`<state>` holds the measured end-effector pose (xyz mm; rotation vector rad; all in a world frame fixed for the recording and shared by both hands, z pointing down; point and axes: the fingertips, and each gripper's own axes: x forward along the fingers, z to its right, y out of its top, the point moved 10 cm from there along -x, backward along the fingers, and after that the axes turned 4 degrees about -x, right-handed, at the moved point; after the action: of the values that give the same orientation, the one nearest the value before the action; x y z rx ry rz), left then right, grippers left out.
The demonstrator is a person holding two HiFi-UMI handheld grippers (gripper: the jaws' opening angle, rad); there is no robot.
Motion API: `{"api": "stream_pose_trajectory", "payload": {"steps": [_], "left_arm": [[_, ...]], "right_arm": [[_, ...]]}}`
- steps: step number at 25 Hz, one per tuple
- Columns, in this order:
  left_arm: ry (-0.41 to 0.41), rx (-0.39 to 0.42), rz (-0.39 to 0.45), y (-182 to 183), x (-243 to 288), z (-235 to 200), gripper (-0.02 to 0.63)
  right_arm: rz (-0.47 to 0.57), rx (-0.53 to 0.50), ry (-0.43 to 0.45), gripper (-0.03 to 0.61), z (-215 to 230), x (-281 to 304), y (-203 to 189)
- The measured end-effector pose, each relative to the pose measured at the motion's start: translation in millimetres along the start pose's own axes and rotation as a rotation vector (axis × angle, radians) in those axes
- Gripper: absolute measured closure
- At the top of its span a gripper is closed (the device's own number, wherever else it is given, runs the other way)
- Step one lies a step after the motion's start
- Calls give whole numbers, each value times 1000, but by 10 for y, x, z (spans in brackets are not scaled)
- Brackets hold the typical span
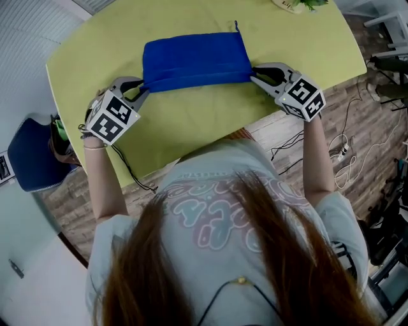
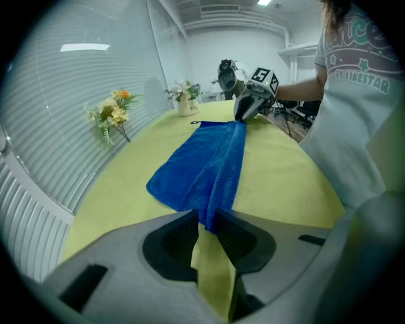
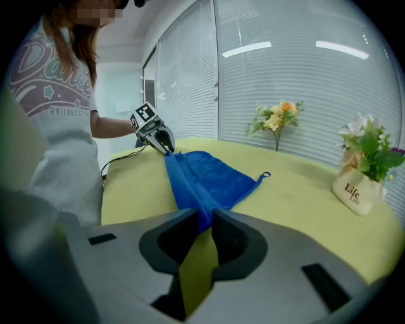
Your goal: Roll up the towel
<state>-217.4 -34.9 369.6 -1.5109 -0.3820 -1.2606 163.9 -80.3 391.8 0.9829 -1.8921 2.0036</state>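
Blue towel (image 1: 194, 58) | ends between left tongs (image 1: 145, 90), right tongs (image 1: 255, 74) | grip seemingly slack

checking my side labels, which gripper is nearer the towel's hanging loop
Right. The right gripper is at the towel end carrying the hanging loop; the left gripper is at the opposite end.

We see a big yellow-green table (image 1: 191, 121). Along its far side runs a wall of white slatted blinds (image 3: 304, 82). Under the table lies a brown brick floor (image 1: 373, 137). A dark blue chair (image 1: 29, 159) stands by the table's left end. White ceiling lights (image 2: 264, 2) shine above the table.
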Motion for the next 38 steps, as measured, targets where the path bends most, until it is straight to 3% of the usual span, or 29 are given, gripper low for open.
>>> {"api": "stream_pose_trajectory", "payload": {"steps": [4, 6, 10, 16, 18, 25, 30, 38], "left_arm": [[30, -20, 17, -19, -13, -12, 536], [63, -10, 28, -22, -24, 4, 506], [113, 4, 72, -71, -20, 80, 508], [118, 1, 69, -72, -19, 79, 511], [118, -1, 67, -75, -18, 72, 511], [98, -19, 62, -70, -14, 49, 511], [76, -19, 63, -59, -28, 23, 509], [22, -162, 184, -241, -162, -100, 472]], "right_arm": [[-11, -21, -38, 508, -21, 17, 6], [-16, -40, -69, 491, -43, 7, 15], [-9, -76, -128, 465, -102, -8, 38], [224, -129, -189, 461, -215, -248, 227], [241, -194, -193, 463, -286, -243, 313], [126, -299, -67, 449, -557, 216, 366], [23, -253, -15, 443, -487, 333, 307], [-27, -249, 25, 457, -459, 386, 282]]}}
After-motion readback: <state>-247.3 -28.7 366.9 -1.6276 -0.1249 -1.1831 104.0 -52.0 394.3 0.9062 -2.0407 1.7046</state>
